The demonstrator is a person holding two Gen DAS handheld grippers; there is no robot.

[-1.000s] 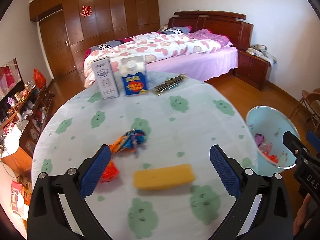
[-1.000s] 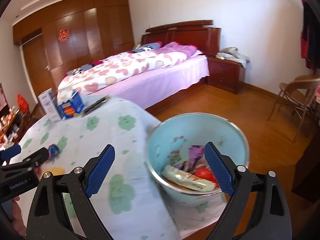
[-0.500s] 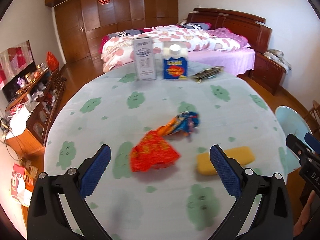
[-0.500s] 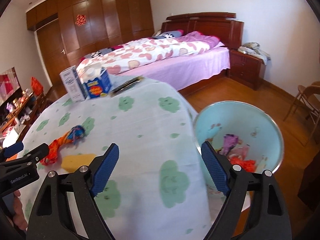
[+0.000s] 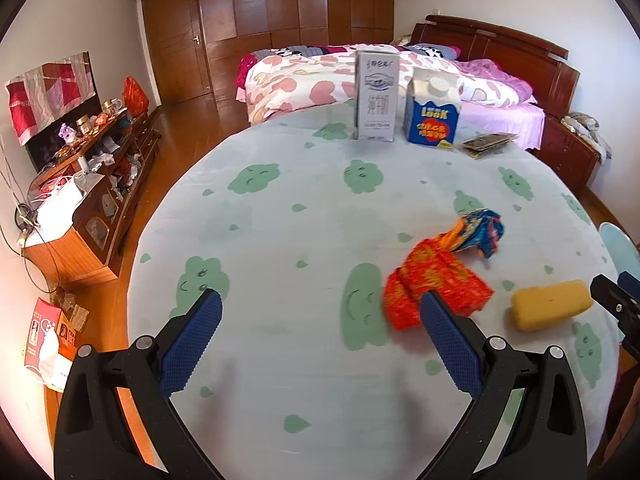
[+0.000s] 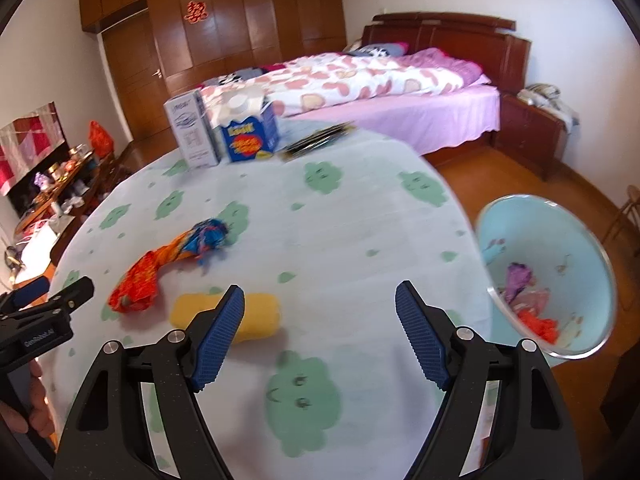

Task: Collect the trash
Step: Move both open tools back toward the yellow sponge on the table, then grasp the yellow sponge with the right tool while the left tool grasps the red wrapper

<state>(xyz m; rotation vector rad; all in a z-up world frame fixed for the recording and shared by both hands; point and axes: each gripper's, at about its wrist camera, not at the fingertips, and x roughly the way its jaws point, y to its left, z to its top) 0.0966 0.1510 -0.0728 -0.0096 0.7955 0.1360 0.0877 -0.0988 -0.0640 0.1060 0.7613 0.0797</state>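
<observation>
A crumpled red and orange wrapper (image 5: 434, 284) with a blue twisted end (image 5: 486, 228) lies on the round table (image 5: 280, 216). It also shows in the right wrist view (image 6: 160, 268). A yellow sponge (image 5: 550, 308) lies right of it, also in the right wrist view (image 6: 256, 316). My left gripper (image 5: 320, 332) is open and empty above the table, left of the wrapper. My right gripper (image 6: 320, 324) is open and empty, with the sponge by its left finger. A light blue bin (image 6: 552, 276) holding trash stands off the table's right edge.
A white carton (image 5: 376, 96), a blue carton (image 5: 432, 116) and dark packets (image 5: 488, 144) stand at the table's far side. A bed (image 6: 380, 92) lies beyond. A cluttered low cabinet (image 5: 80, 184) is at the left, and a nightstand (image 6: 532, 136) at the right.
Both grippers have swung left. The wrapper and sponge have shifted right in the left view. The bin has moved from between the right fingers to the right edge.
</observation>
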